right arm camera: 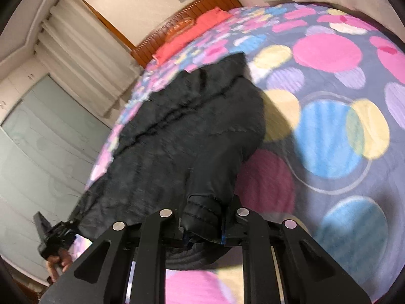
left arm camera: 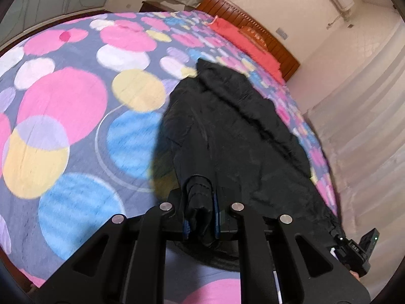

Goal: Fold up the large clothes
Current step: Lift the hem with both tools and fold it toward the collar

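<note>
both the left gripper (left arm camera: 201, 212) and right gripper (right arm camera: 202, 221) are pinching bunched edges of the black jacket (left arm camera: 235, 136) stretching ahead over the dotted bedspread (left arm camera: 63, 106).

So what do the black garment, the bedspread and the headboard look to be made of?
Black garment: likely thin synthetic shell, faint sheen, stitched quilting lines, so perhaps padded. Bedspread: soft matte woven cloth, probably cotton, printed with coloured circles. Headboard: reddish-brown wood, slatted, slightly glossy as if varnished.

No legible text anywhere.
</note>
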